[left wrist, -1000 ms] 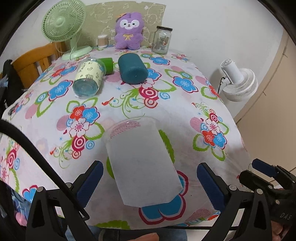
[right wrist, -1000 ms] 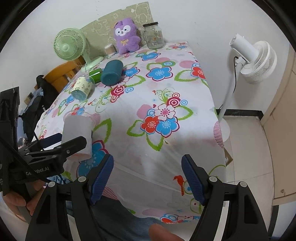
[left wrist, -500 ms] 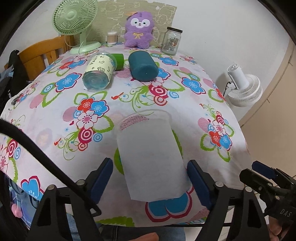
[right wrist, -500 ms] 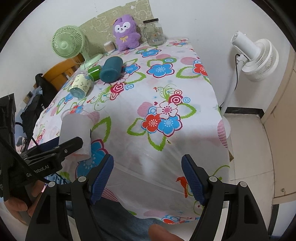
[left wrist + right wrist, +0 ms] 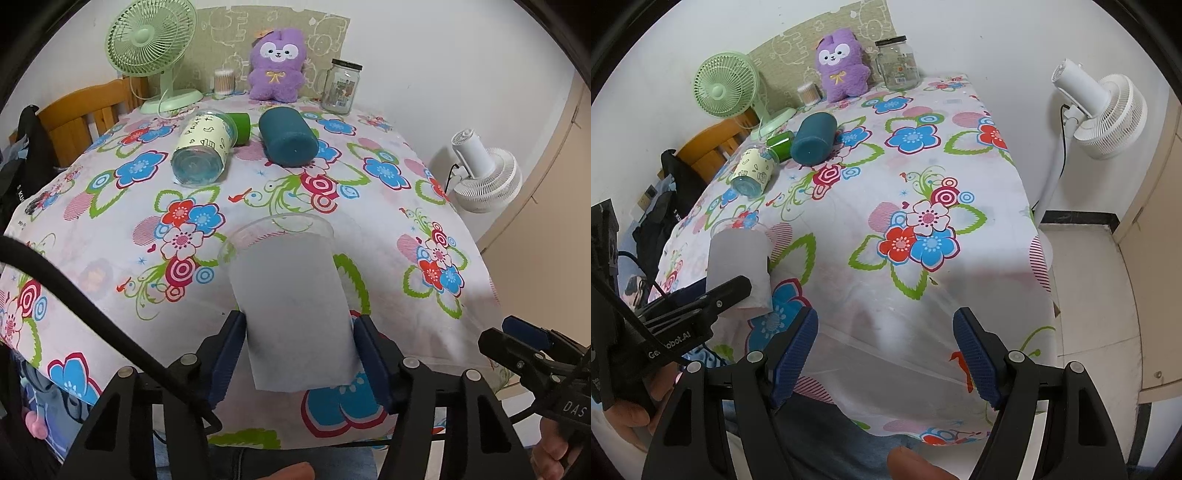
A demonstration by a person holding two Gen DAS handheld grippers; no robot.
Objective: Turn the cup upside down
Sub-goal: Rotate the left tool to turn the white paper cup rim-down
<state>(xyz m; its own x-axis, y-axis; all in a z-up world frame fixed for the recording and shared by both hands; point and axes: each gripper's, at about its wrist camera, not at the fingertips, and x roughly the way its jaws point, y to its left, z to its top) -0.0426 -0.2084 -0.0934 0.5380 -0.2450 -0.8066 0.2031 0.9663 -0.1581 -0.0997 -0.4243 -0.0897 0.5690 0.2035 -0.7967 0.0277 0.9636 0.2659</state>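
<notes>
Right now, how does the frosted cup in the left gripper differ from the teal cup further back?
The frosted cup is translucent white; the teal cup is opaque dark teal. The frosted cup sits between the fingers of the left gripper; the teal cup is untouched, far from both grippers. The frosted cup's open rim faces away from the camera; the teal cup shows its closed base. Both look tipped onto their sides on the floral tablecloth.

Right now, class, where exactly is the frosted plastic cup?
In the left wrist view the frosted cup stands near the table's front edge, gripped by the left gripper; the teal cup lies far behind it.
</notes>
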